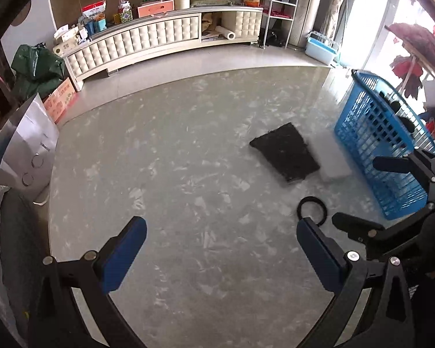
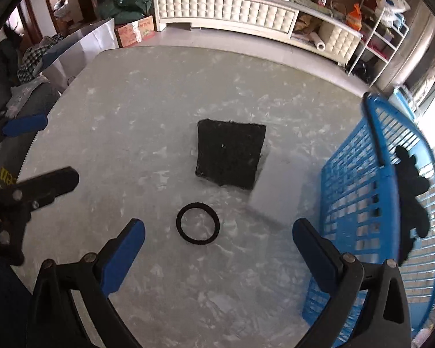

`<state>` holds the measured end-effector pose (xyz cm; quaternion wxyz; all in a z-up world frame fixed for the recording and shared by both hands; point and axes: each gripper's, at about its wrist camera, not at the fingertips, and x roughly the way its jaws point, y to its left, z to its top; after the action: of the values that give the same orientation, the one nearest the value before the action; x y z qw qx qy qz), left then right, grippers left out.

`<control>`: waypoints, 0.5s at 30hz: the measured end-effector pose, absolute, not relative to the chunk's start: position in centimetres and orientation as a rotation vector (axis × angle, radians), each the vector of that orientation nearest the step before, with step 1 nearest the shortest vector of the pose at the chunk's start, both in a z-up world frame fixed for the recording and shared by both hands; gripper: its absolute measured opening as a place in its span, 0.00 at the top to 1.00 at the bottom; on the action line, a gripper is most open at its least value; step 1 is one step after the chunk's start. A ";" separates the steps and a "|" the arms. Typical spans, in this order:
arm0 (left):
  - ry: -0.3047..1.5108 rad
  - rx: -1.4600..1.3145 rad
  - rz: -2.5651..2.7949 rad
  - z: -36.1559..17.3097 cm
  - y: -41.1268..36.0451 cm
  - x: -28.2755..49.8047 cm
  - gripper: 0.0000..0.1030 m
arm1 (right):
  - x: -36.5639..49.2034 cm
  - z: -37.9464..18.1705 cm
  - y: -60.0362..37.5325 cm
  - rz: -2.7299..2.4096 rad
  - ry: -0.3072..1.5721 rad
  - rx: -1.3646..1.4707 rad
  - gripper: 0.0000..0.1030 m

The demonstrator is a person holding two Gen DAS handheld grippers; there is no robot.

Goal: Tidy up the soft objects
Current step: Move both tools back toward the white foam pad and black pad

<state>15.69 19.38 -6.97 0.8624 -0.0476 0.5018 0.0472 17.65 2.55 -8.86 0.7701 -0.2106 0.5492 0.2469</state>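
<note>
The bench (image 2: pixel 148 92) has a smooth, glossy grey top mottled with pale marble-like flecks and a rounded far edge. Near its middle lies a flat, dark scouring pad (image 2: pixel 230 153), roughly square with a coarse, fibrous surface; in the left wrist view the same pad (image 1: pixel 285 152) looks like a skewed slab. Touching the pad's right edge is a pale, smooth rectangular block (image 2: pixel 278 185), whose material cannot be told, blurred and close in tone to the bench. Nearer the camera, apart from the pad, lies a thin black ring-shaped band (image 2: pixel 198 223), a closed loop lying flat. At the right stands a blue plastic basket (image 2: pixel 359 191) with slatted, grid-like walls; a dark, lobed soft item (image 2: pixel 411 200) hangs over its rim, its make unclear. The right tongs (image 2: pixel 219 245) are spread wide, their blue rubbery pads (image 2: pixel 123 256) on black jointed arms framing the band without touching it, empty. The left tongs (image 1: pixel 221 249) are likewise spread wide and empty above bare bench, with the band (image 1: pixel 311 207) just beyond the right-hand pad. Behind the bench a long cream tufted cabinet (image 1: pixel 148 37) lines the wall.
</note>
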 end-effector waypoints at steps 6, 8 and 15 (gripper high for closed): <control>1.083 -0.105 0.093 -9.0 19.4 17.0 0.00 | 19.1 -10.8 2.4 0.426 1.204 -0.444 0.01; 1.086 -0.121 0.094 -9.4 19.5 17.5 0.00 | 19.7 -11.5 2.1 0.397 1.213 -0.426 0.01; 1.089 -0.140 0.082 -10.0 19.1 19.2 0.00 | 21.3 -13.6 2.0 0.349 1.232 -0.413 0.07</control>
<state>19.21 19.06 -10.02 0.8522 -0.0665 0.5174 0.0391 21.28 2.03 -13.56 0.7821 -0.1913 0.5707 0.1615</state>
